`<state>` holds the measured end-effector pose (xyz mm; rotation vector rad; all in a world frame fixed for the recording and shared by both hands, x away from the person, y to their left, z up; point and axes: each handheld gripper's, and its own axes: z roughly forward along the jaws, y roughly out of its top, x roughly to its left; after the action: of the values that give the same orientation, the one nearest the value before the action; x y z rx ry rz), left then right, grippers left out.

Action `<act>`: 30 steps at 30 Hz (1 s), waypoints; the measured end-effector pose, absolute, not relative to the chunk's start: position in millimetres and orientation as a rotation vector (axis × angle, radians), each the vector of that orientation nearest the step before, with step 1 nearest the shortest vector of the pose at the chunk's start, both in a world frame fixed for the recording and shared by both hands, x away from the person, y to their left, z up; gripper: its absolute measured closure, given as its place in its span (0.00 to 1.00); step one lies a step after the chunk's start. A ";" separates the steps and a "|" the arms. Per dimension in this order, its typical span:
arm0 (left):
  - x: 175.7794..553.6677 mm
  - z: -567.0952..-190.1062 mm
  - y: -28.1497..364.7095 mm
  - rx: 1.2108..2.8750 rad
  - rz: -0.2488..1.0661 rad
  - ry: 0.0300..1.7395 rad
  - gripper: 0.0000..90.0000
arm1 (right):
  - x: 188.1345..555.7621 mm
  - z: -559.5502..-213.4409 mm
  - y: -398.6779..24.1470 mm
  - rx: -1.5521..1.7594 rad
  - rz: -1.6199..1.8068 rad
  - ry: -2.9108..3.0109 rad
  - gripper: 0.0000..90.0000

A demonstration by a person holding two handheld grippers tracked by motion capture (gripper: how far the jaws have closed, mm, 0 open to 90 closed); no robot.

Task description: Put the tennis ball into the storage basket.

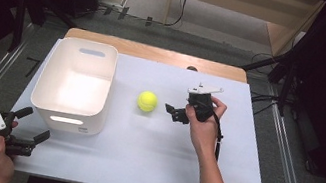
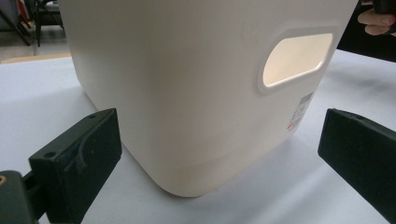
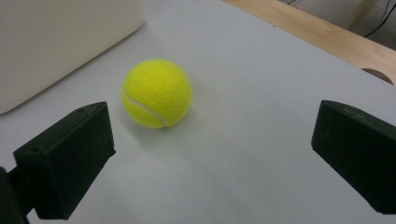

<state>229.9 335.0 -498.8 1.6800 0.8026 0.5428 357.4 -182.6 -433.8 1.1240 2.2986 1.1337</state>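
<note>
The right tool (image 1: 172, 112) is held spread near the tennis ball (image 1: 147, 101), not touching it. The left tool (image 1: 35, 142) is spread beside the white bin (image 1: 48, 96) on the worktop (image 1: 139, 158)

Grey floor (image 1: 291, 160) around the white-topped table (image 1: 139, 158) — dark surroundings.

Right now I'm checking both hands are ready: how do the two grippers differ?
The right gripper hovers over the table beside the tennis ball, aimed at it; the left gripper sits at the table's near-left corner, facing the white bin. Both have jaws wide open, holding nothing.
</note>
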 end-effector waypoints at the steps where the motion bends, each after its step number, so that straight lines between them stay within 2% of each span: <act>1: 229.9 -498.8 335.0 1.680 0.543 0.803 0.00 | 358.4 -433.6 -180.8 1.126 1.135 2.304 0.00; 30: 230.0 -498.7 335.3 1.677 0.536 0.804 0.00 | 385.9 -437.6 -140.1 1.052 1.067 2.469 0.00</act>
<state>230.0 335.3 -498.7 1.6771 0.8045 0.5365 385.9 -140.1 -437.6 1.0521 2.4695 1.0668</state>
